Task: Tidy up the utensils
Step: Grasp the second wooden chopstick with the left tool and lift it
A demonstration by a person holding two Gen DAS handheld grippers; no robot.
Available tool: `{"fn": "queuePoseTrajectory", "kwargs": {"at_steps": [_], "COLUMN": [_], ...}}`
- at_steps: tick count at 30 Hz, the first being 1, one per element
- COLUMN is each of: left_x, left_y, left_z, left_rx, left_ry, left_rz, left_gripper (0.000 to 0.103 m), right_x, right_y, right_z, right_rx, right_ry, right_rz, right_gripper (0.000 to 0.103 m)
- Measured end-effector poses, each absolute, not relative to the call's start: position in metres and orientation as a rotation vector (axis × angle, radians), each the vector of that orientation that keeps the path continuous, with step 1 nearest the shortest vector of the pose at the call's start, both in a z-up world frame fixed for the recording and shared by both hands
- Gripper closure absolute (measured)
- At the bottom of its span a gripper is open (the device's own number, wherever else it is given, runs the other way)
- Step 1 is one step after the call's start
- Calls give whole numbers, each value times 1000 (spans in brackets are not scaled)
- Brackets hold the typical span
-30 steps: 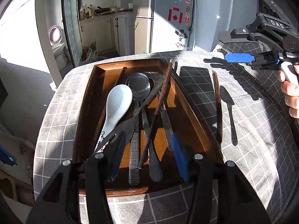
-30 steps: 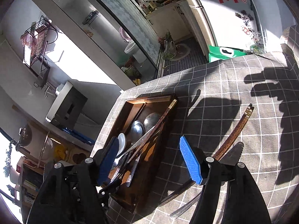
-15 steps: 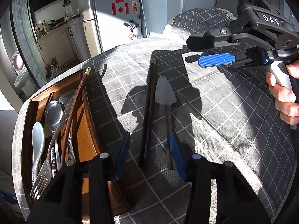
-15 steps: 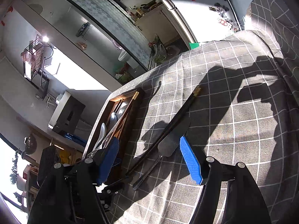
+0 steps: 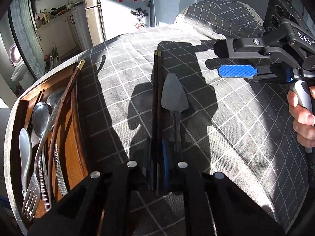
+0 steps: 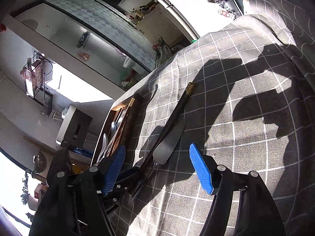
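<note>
A dark chopstick with a gold tip (image 5: 156, 98) lies on the grey checked tablecloth (image 5: 226, 137). My left gripper (image 5: 157, 165) is shut on its near end. A grey serrated cake server (image 5: 174, 98) lies just right of it, untouched. The chopstick (image 6: 177, 110) and the server (image 6: 169, 147) also show in the right wrist view. A wooden tray (image 5: 75, 137) at the left holds spoons, a fork, a white spoon and another chopstick (image 5: 65, 106). My right gripper (image 6: 157, 169) is open and empty, above the cloth to the right (image 5: 236, 63).
The tablecloth drops off at the table's round edge at left and front. A cushion in the same fabric (image 5: 216, 15) sits at the far side. A fridge (image 5: 122, 5) and kitchen cabinets stand beyond the table.
My left gripper swung right from over the tray to the chopstick on the cloth and closed on its near end. The right gripper stayed open and shifted slightly.
</note>
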State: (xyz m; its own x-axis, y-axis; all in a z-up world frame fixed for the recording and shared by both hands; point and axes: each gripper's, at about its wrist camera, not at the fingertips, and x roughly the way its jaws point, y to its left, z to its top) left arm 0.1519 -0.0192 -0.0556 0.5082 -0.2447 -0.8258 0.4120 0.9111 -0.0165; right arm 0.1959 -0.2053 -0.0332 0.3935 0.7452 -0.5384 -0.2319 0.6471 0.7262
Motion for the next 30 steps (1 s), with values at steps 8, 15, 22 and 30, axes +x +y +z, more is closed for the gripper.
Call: {"fn": "queuePoseTrajectory", "kwargs": {"at_steps": [8,15,22,30], "left_x": [141,127,123,110], "left_y": [-22,-23,-24,-13], "left_z": [-36,-12,-19,-18], "left_rx": [15,-68,-130,-182], "left_ry": [936,898,901,904], "left_rz": [-436,-482,-490,-517], "left_gripper": [92,92,92,92], "right_x": [197,194,197,205], "right_y": [-192,-182,-179,-181], "right_z": [-39,-37,-58,-60], "right_rx": [633,667,780,777], "right_ry": [1008,1011,1097,1093], "right_rz": [674,694,663,612], "right_gripper": [34,34,33,35]}}
